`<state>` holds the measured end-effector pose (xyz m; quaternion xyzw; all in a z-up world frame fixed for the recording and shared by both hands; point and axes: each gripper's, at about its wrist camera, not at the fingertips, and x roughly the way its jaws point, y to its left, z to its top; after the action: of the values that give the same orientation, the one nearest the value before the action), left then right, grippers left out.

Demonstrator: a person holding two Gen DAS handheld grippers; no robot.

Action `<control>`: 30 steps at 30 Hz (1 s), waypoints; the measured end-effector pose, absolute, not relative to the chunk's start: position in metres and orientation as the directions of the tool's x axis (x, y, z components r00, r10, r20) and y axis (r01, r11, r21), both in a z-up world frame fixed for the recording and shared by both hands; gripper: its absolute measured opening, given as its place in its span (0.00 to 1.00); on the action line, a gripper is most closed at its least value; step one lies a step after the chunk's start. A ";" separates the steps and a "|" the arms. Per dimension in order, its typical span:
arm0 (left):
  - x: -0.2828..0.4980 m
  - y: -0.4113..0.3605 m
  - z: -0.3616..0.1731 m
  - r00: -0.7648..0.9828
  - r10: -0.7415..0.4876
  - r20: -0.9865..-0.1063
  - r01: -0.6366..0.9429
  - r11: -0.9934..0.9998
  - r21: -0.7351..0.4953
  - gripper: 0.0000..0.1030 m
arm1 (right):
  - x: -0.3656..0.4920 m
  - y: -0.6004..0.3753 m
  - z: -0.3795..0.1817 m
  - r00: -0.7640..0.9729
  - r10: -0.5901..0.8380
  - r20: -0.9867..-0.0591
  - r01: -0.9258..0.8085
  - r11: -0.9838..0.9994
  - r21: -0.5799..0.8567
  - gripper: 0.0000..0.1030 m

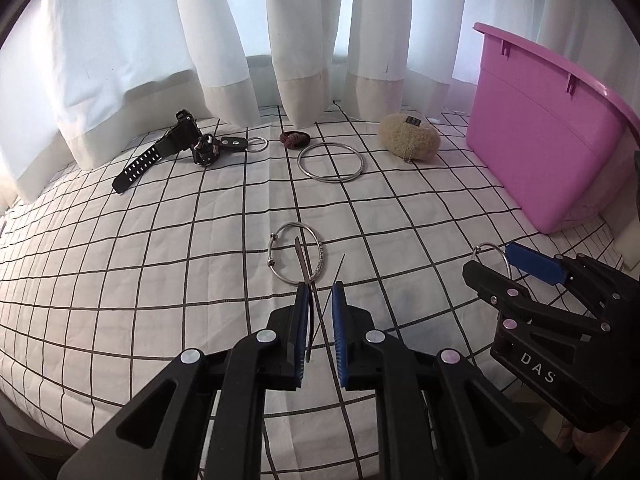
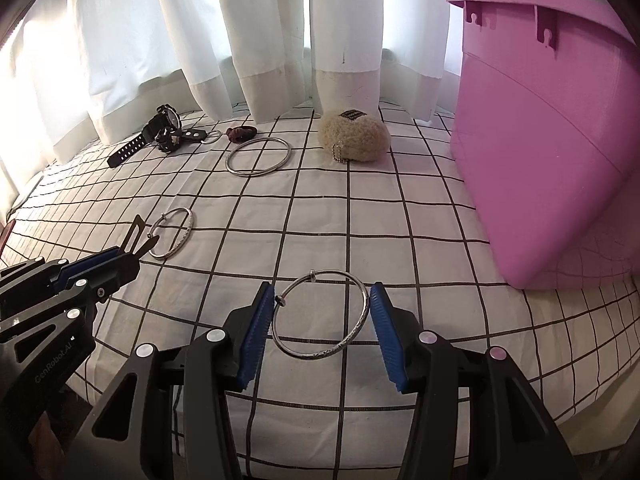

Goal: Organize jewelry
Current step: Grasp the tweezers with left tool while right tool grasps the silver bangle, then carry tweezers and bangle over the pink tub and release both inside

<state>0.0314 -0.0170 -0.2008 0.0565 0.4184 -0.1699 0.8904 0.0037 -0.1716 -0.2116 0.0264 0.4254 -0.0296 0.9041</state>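
Three silver bangles (image 2: 320, 316) (image 2: 173, 233) (image 2: 258, 157); one watch (image 2: 148, 134); one pink bin (image 2: 560, 140).

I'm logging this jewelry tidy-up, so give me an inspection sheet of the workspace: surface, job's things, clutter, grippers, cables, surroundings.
Surface: white cloth with a dark grid, lightly creased.
Job's things: watch, key fob, hair tie, large bangle and fluffy pouch along the far edge; beaded bracelet lying nearer; pink bin at the right.
Clutter: nothing seen.
Grippers: left gripper shut on a thin metal clip; right gripper shut on a silver bangle, pads on opposite sides of it.
Cables: nothing seen.
Surroundings: white curtains behind the cloth.
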 end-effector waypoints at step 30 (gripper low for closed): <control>0.066 -0.143 0.025 0.688 -0.496 -0.530 0.535 0.840 -0.092 0.12 | 0.002 -0.316 0.030 0.823 -0.132 -0.552 0.215 0.973 0.089 0.47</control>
<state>0.0656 -0.1432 0.0248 0.0348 0.2783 -0.2807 0.9179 0.0017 -0.3159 0.0300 0.0736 0.2829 -0.0912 0.9520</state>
